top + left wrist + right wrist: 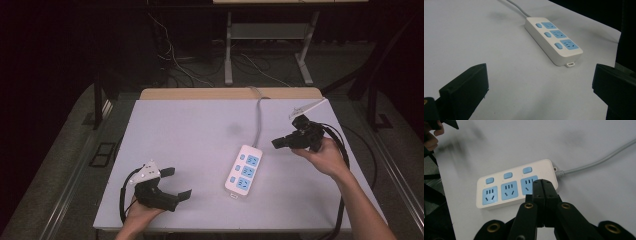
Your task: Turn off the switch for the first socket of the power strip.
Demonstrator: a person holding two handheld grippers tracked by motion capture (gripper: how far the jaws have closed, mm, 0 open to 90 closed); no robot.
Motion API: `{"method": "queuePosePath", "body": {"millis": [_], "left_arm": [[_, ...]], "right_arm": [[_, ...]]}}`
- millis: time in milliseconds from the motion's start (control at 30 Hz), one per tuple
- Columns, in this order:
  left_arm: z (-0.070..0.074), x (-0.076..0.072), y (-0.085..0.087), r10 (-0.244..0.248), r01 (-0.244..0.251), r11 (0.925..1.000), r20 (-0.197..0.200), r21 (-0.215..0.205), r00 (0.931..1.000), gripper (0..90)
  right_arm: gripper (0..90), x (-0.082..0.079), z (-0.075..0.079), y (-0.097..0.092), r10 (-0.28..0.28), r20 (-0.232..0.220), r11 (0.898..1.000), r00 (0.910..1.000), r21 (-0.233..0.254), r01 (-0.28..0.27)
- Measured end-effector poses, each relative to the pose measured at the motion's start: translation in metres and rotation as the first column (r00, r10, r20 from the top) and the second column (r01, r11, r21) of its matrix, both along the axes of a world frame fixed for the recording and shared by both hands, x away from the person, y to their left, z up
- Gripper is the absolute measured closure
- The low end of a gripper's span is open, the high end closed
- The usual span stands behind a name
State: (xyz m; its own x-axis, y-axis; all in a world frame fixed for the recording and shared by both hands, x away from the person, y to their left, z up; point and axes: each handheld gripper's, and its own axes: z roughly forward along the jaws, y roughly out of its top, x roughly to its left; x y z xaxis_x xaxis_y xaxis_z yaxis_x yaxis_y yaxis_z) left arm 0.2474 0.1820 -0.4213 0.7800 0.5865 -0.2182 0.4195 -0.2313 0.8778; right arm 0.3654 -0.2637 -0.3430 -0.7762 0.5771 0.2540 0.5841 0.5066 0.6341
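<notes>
White and matte, the table [190,130] was the biggest thing I had under my cameras, and I placed everything else by the power strip [243,171] lying on it. The strip was white with three blue sockets and three blue switches. Its grey cable [259,120] ran from the strip's far end toward the table's back edge. My right gripper [276,143] hung just beyond the strip's far end, to its right, not touching it. In the right gripper view its jaws were pressed flat together with nothing between them, their tips showing over the socket nearest the cable. My left gripper [180,182] sat well apart from the strip, off its near end on the left. Its jaws stood wide apart and empty, and between them I saw the strip.
</notes>
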Motion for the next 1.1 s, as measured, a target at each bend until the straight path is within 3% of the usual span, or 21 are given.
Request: {"method": "queuePosePath", "body": {"millis": [133, 233, 300, 333, 400, 433, 467, 533, 600, 633, 767, 1100], "left_arm": [[0.0, 0.0, 0.0, 0.002, -0.002, 1.0, 0.0, -0.001, 1.0, 0.0], [0.0, 0.0, 0.0, 0.002, -0.002, 1.0, 0.0, -0.001, 1.0, 0.0], [0.0, 0.0, 0.0, 0.004, -0.004, 1.0, 0.0, -0.002, 1.0, 0.0], [0.0, 0.0, 0.0, 0.005, -0.005, 1.0, 0.0, -0.002, 1.0, 0.0], [0.0, 0.0, 0.0, 0.005, -0.005, 1.0, -0.001, -0.003, 1.0, 0.0], [0.0, 0.0, 0.0, 0.004, -0.004, 1.0, -0.001, -0.002, 1.0, 0.0], [0.0, 0.0, 0.0, 0.004, -0.004, 1.0, 0.0, -0.002, 1.0, 0.0], [0.0, 0.0, -0.001, 0.003, -0.003, 1.0, 0.0, -0.003, 1.0, 0.0], [0.0, -0.001, -0.001, 0.003, -0.003, 1.0, -0.001, -0.004, 1.0, 0.0], [0.0, -0.001, -0.001, 0.004, -0.004, 1.0, 0.0, -0.004, 1.0, 0.0], [0.0, -0.001, -0.001, 0.005, -0.005, 1.0, 0.0, -0.004, 1.0, 0.0], [0.0, -0.001, -0.001, 0.007, -0.007, 1.0, -0.002, -0.002, 1.0, 0.0]], "right_arm": [[78.5, -0.004, 0.002, -0.01, -0.025, -0.011, 1.0, 0.9996, 0.018, 0.025], [65.1, -0.009, 0.003, -0.017, -0.063, -0.01, 0.997, 0.998, 0.038, 0.063], [48.7, -0.014, 0.003, -0.025, -0.11, -0.007, 0.992, 0.9939, 0.06, 0.111], [48.7, -0.014, 0.003, -0.025, -0.11, -0.007, 0.992, 0.9939, 0.06, 0.111], [35.1, -0.02, 0.004, -0.03, -0.149, 0.011, 0.986, 0.9887, 0.07, 0.148], [23.9, -0.025, 0.004, -0.035, -0.187, 0.024, 0.979, 0.982, 0.083, 0.185], [23.9, -0.025, 0.004, -0.035, -0.187, 0.024, 0.979, 0.982, 0.083, 0.185], [13.1, -0.031, 0.003, -0.04, -0.231, 0.034, 0.969, 0.9723, 0.102, 0.227], [9.1, -0.036, 0.001, -0.045, -0.254, 0.025, 0.96, 0.9669, 0.131, 0.248], [0.5, -0.039, 0.0, -0.048, -0.258, 0.024, 0.958, 0.9659, 0.139, 0.252], [0.2, -0.051, -0.005, -0.055, -0.276, 0.036, 0.951, 0.9603, 0.154, 0.268], [0.2, -0.073, -0.019, -0.063, -0.278, 0.038, 0.944, 0.9599, 0.196, 0.265]]}}
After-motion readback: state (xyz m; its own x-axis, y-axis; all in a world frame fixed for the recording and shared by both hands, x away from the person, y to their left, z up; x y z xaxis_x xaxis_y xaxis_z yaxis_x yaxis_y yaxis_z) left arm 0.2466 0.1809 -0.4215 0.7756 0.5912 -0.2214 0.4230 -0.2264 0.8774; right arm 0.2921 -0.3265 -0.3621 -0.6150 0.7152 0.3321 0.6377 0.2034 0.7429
